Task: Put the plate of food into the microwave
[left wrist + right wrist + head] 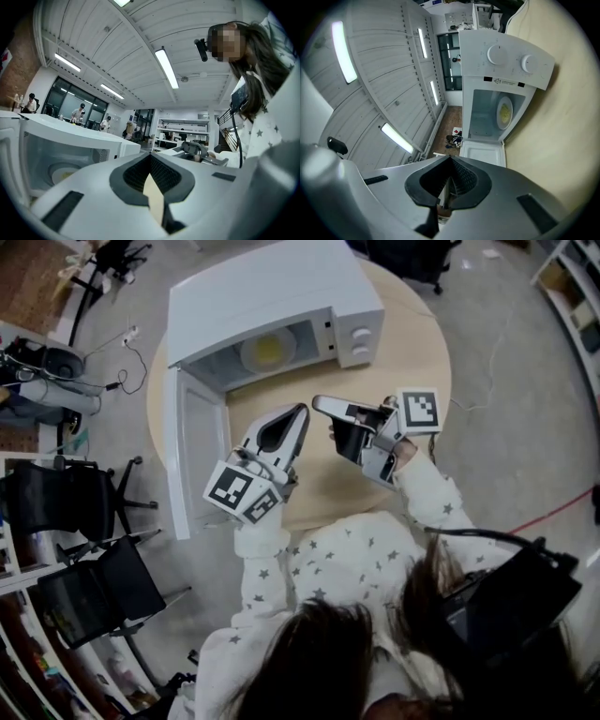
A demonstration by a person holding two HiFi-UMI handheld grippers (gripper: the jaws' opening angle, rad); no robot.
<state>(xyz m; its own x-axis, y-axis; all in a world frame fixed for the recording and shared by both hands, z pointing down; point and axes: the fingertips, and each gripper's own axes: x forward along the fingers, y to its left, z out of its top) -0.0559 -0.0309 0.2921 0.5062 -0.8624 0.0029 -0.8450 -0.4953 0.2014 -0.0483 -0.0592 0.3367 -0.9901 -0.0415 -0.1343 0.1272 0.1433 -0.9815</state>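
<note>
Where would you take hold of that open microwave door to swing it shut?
Grip the door at its free end, nearest the person and farthest from where it joins the microwave. It stands swung wide open, a thin upright panel, so opened jaws could probably pinch its top edge from above. The left gripper, now shut, is nearer.

Open-plan lab: office chairs (54, 501), shelving (180, 130), ceiling strip lights (166, 68).

One microwave (272, 306), one plate (267, 350) of food, one round surface (412, 343), two hand-held grippers, left (298, 413) and right (321, 405), two chairs (56, 498) at eight o'clock.
</note>
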